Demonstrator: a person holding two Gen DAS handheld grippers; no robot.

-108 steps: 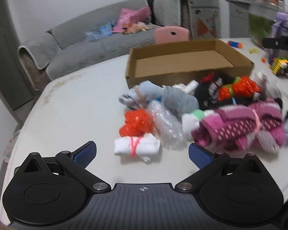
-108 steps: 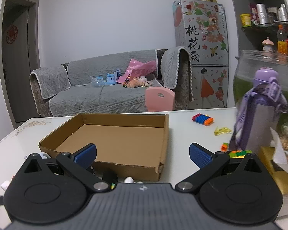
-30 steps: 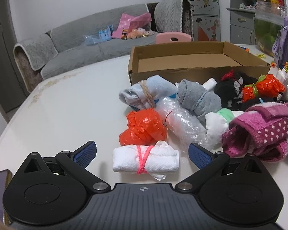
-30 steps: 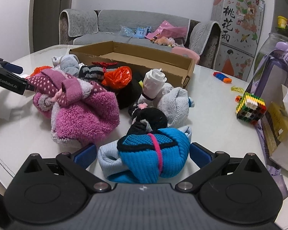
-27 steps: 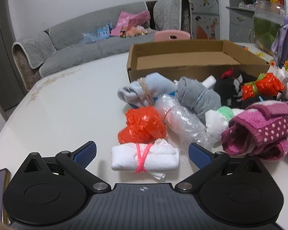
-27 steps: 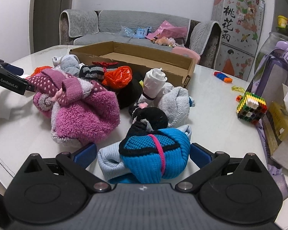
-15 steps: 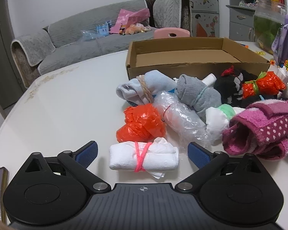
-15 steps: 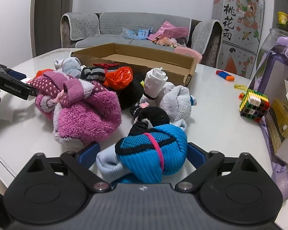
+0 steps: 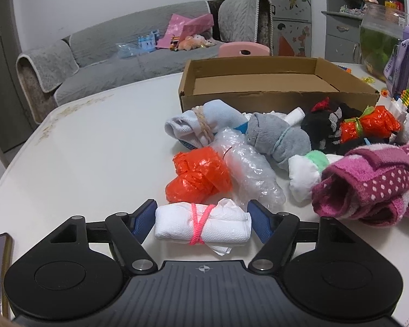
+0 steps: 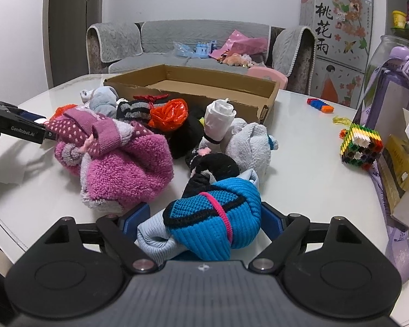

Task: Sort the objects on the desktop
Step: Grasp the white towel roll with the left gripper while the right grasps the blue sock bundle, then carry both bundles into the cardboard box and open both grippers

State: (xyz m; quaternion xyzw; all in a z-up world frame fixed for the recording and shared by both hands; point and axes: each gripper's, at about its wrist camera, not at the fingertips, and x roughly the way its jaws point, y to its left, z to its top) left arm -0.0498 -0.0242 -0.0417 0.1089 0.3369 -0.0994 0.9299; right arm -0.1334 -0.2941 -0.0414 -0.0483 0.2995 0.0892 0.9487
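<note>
Since a second ago both pairs of fingers have narrowed and are closing: the left gripper (image 9: 203, 218) brackets one white roll (image 9: 203, 227), pads touching its ends. The right gripper (image 10: 204, 218) presses one blue sock bundle (image 10: 204, 224); one cardboard box (image 9: 275, 100) lies at twelve o'clock on the bench (image 9: 95, 150), with two orange bags (image 9: 199, 174) between.

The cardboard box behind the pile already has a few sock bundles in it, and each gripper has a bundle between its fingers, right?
Not quite: the cardboard box holds no bundles; the right wrist view shows its bare floor. The rest stands. The left gripper is closing around the white bundle, and the right gripper is closing around the blue bundle.
</note>
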